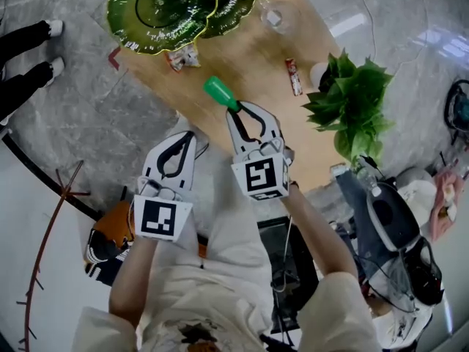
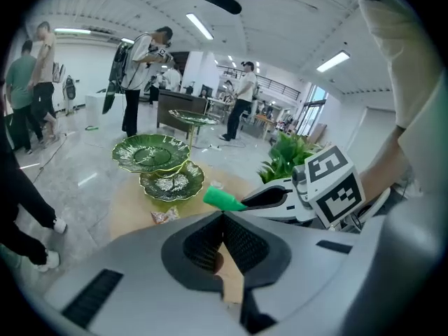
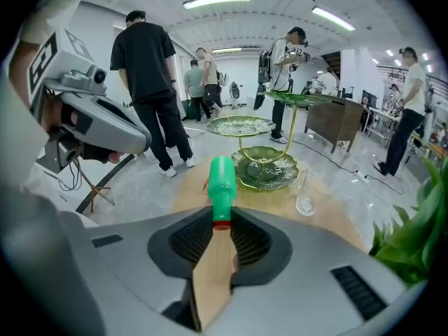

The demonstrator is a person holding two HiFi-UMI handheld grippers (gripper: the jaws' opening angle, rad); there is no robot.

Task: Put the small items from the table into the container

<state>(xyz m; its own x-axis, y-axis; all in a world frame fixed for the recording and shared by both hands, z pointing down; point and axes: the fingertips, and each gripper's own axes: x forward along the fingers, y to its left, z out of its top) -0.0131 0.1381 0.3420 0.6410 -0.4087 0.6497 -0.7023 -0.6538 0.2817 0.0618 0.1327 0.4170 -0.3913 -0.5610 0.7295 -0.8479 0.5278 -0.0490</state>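
Right gripper (image 1: 236,110) is clamped on the green tube (image 1: 218,92) at frame centre, over the table (image 1: 256,64). Left gripper (image 1: 190,134) is closed and empty. The pinch catches only the tube's end (shallow), so tilting could drop it.

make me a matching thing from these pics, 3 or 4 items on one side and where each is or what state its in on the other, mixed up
Things:
1. green item
2. red packet
3. glass jug
4. left gripper

Places or states:
A. shut, nothing in it
B. lying on the table close to the plant
C. gripped by the right gripper
D. standing next to the green leaf dishes

Pairs: 1-C, 2-B, 3-D, 4-A
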